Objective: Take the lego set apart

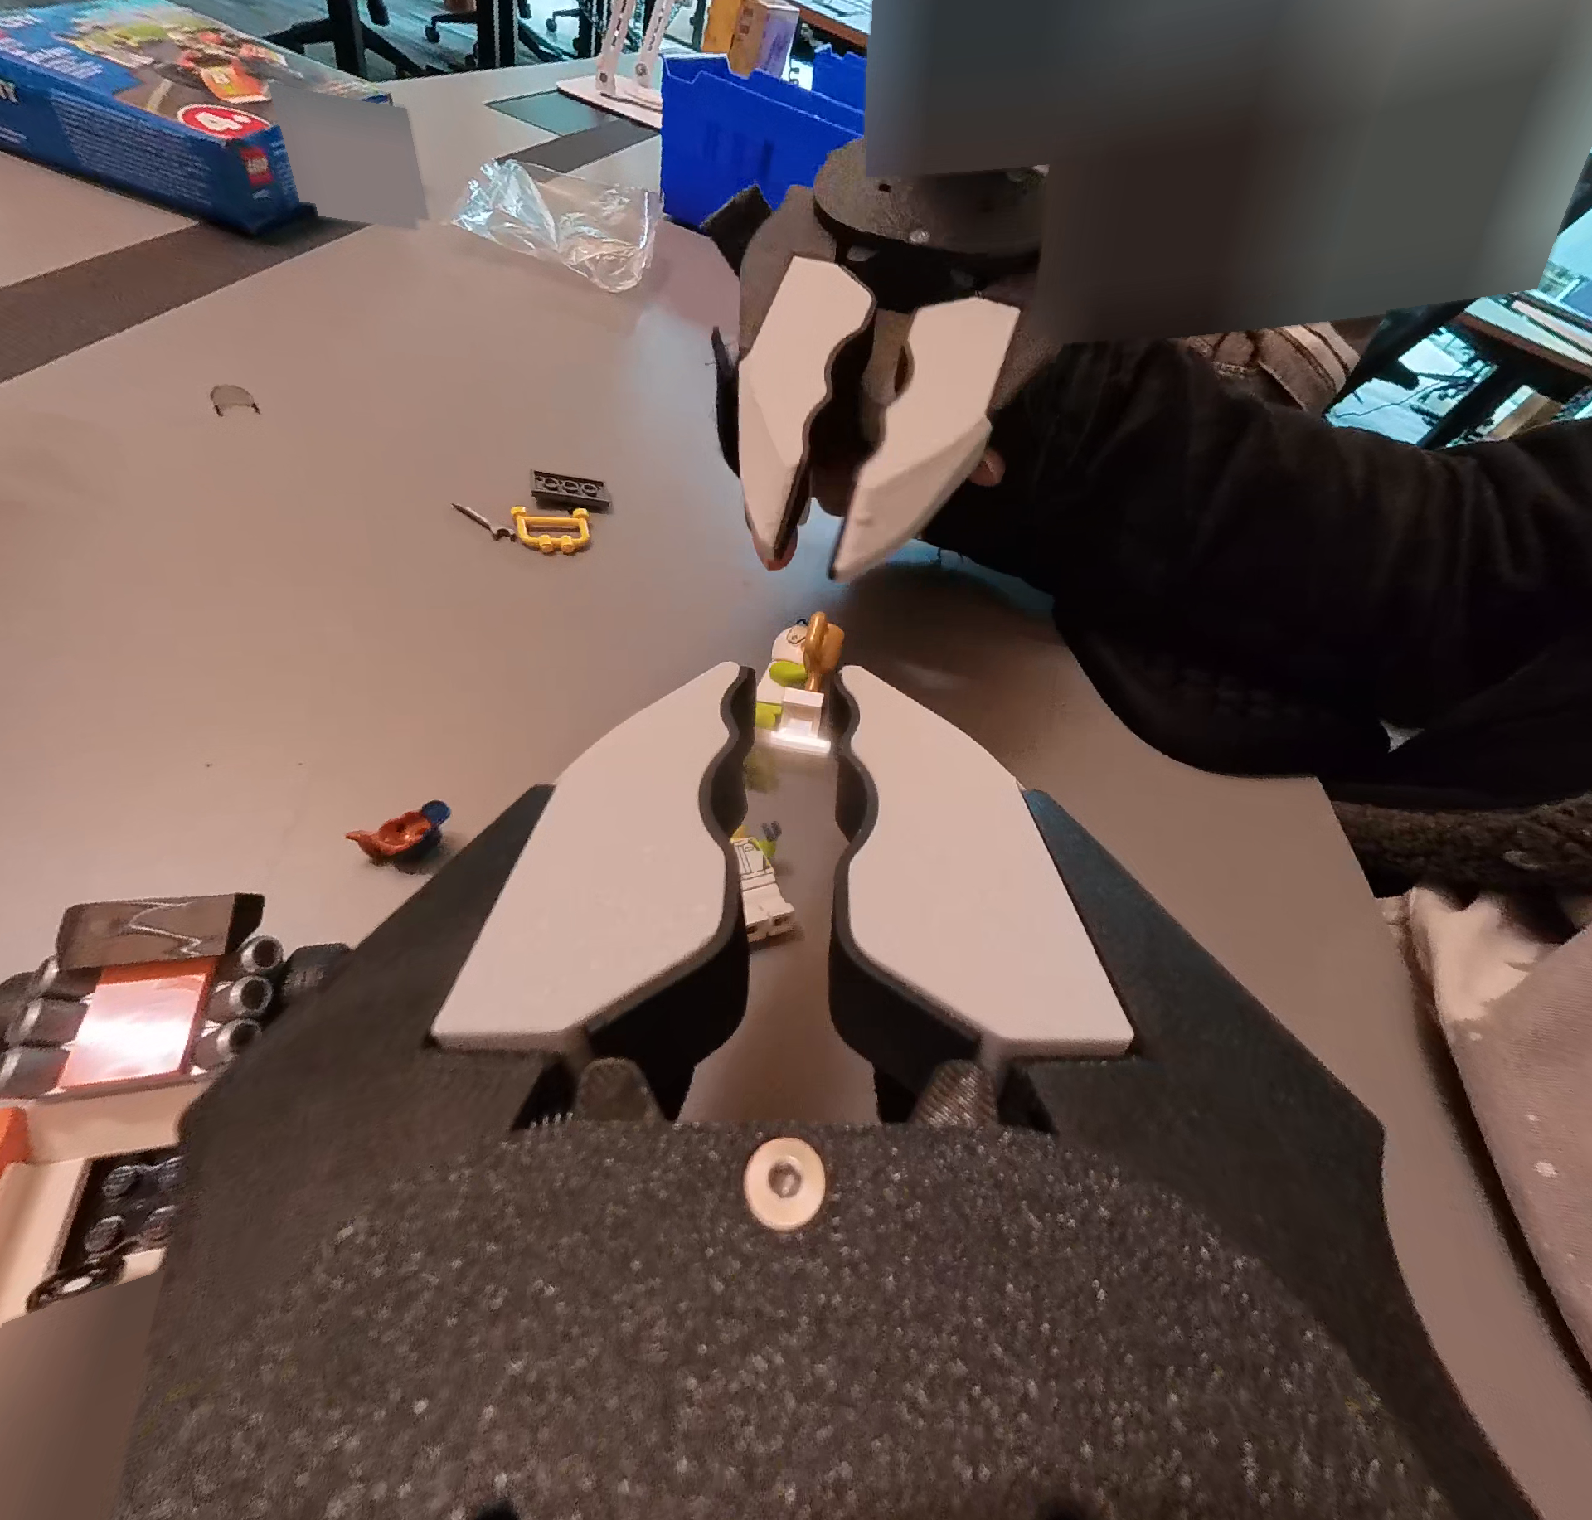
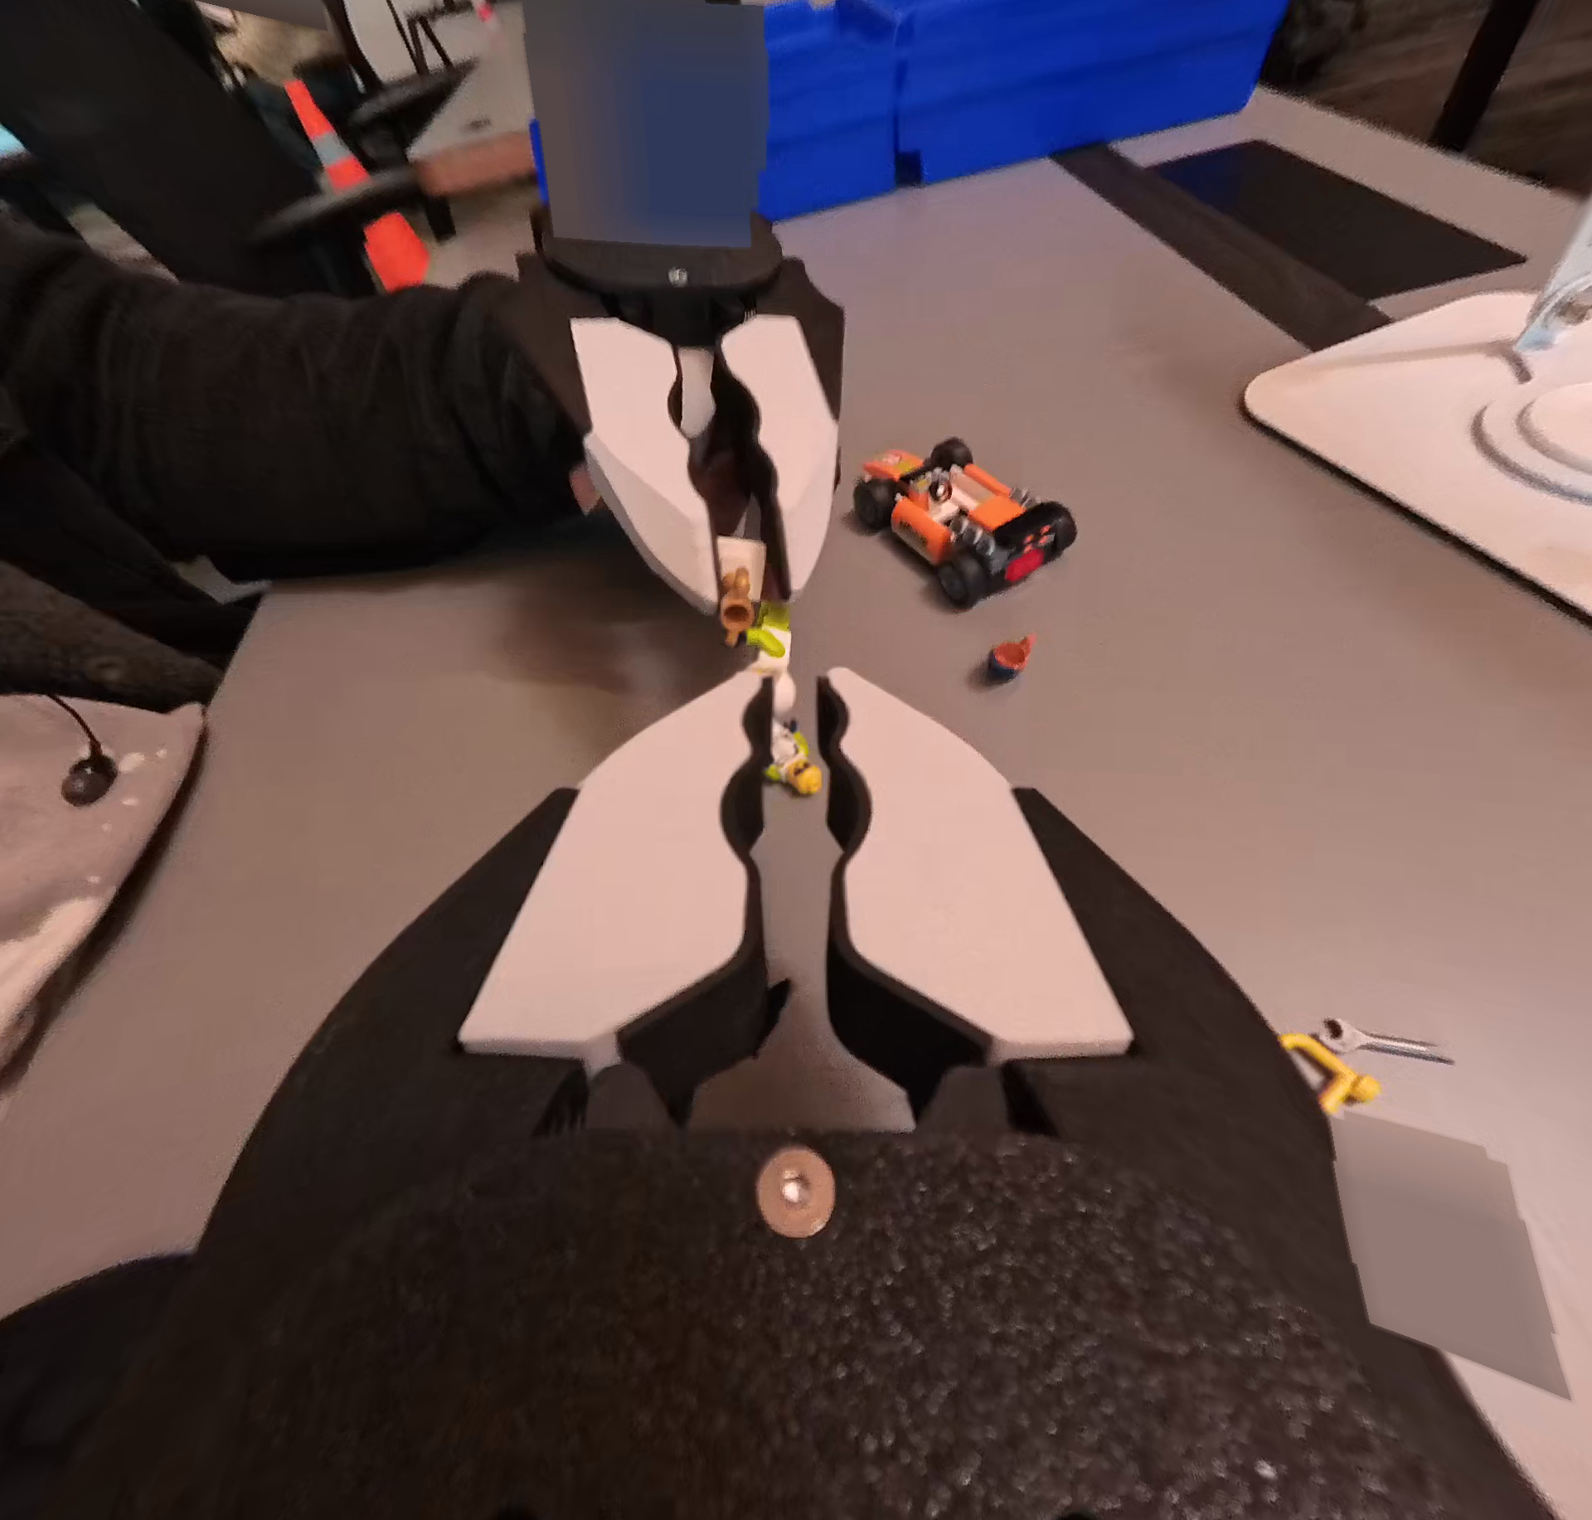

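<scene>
My left gripper (image 1: 791,676) is shut on the white legs of a minifigure (image 1: 792,686) with lime arms and a white helmet, which carries a gold trophy (image 1: 823,643). The right wrist view shows the figure (image 2: 769,630) held off the grey table (image 1: 345,660). My right gripper (image 2: 791,679) faces it, jaws a little apart, with nothing pressed between the pads. In the left wrist view its tips (image 1: 801,567) hang just beyond the helmet. A second minifigure (image 2: 794,768) lies on the table below; it also shows in the left wrist view (image 1: 760,884).
An orange car (image 2: 965,522) stands on the table. A hair and cap piece (image 1: 401,828), a yellow frame (image 1: 550,528), a dark plate (image 1: 570,490) and a small wrench (image 2: 1378,1043) lie loose. A toy box (image 1: 146,117), a plastic bag (image 1: 560,221) and blue bins (image 2: 1034,57) are farther back. Only a small space, under 4 cm, lies between the two pairs of fingers.
</scene>
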The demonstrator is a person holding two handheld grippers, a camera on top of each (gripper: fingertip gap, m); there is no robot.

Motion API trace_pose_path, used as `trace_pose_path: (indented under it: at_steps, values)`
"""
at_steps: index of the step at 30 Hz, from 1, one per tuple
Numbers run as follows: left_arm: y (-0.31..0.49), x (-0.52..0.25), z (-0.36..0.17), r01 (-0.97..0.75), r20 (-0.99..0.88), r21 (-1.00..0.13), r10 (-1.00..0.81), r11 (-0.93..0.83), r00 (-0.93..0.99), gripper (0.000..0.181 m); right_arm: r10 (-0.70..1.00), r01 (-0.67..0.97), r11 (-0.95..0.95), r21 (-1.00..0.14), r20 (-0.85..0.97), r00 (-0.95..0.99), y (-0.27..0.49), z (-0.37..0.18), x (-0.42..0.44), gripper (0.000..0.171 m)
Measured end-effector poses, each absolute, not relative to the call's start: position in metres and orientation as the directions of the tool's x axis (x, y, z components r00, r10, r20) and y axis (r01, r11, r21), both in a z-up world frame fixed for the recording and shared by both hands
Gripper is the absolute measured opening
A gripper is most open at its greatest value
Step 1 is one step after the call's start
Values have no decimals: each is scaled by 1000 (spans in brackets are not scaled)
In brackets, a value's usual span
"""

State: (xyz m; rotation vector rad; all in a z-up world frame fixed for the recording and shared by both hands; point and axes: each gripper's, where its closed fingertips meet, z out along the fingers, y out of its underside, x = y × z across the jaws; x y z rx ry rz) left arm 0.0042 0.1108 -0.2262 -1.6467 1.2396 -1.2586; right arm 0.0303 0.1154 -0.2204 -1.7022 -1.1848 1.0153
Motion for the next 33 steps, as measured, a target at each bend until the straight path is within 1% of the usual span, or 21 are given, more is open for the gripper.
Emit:
trace_pose_path:
  at_steps: [2,6,12,17,18,21,24,27,33]
  values:
    - [112,4,-227,-269,275,-920,-959,-284,73,16,960,338,-241,-910,-172,221,112,-227,27,15]
    - [113,4,-226,-265,271,-922,-959,-282,81,16,959,385,-246,-889,-166,230,112,-238,22,16]
    - [114,4,-225,-260,268,-924,-960,-281,85,16,957,380,-252,-890,-169,237,114,-238,20,6]
    - [116,4,-227,-274,254,-922,-962,-273,102,15,955,366,-260,-893,-181,236,114,-233,22,6]
    - [117,3,-227,-274,247,-923,-963,-269,110,9,955,371,-259,-892,-179,237,114,-233,23,5]
    - [122,-2,-226,-273,240,-924,-962,-267,128,8,952,370,-269,-889,-186,245,116,-233,31,5]
    - [126,-6,-222,-255,239,-929,-961,-268,142,8,949,335,-269,-903,-189,251,117,-226,37,5]
    - [127,-5,-227,-263,253,-922,-956,-284,147,8,947,351,-279,-894,-195,256,118,-229,40,5]
    - [120,2,-246,-340,305,-878,-941,-337,145,8,946,356,-286,-890,-203,251,116,-232,40,5]
